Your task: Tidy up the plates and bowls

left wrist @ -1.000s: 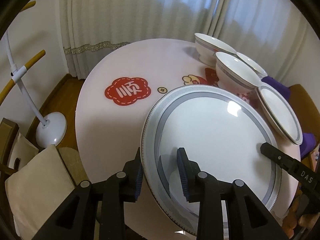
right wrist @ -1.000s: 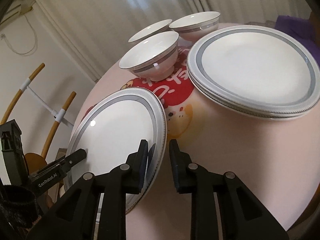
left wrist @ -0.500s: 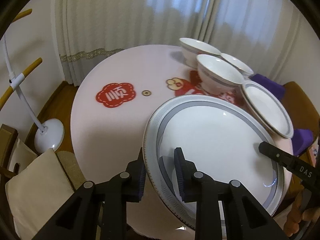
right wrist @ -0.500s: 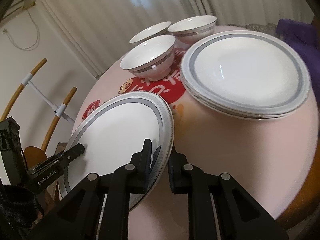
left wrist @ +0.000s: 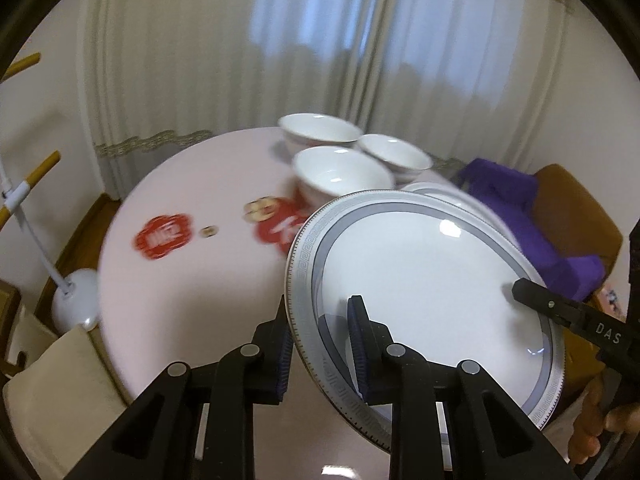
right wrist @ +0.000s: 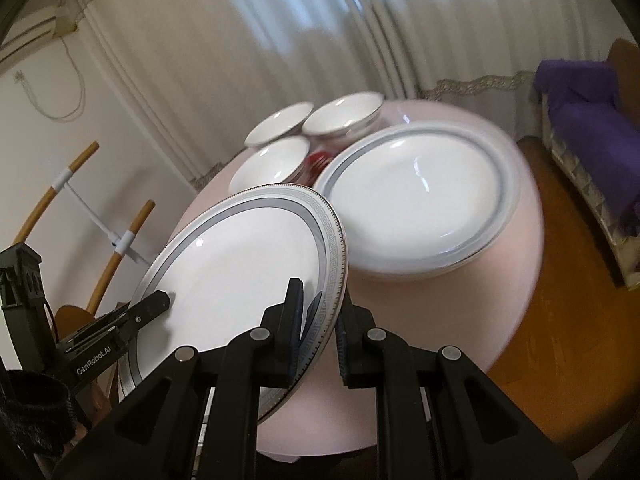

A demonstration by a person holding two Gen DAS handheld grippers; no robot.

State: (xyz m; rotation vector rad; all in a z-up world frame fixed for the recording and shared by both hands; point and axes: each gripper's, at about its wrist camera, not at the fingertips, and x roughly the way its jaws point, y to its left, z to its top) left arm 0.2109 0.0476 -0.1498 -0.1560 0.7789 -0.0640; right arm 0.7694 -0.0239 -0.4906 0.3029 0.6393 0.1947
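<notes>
Rising off the pink table [left wrist: 192,280] since a second ago, the plate [left wrist: 420,280], clamped at opposite rims by left gripper [left wrist: 320,344] and right gripper [right wrist: 320,332], now hangs beside the plate stack [right wrist: 420,200], seemingly bound there.

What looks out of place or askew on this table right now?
Only the held plate: it hangs tilted above the table, pinched at opposite rims by the left gripper and right gripper. Nothing looks spilled or broken.
</notes>
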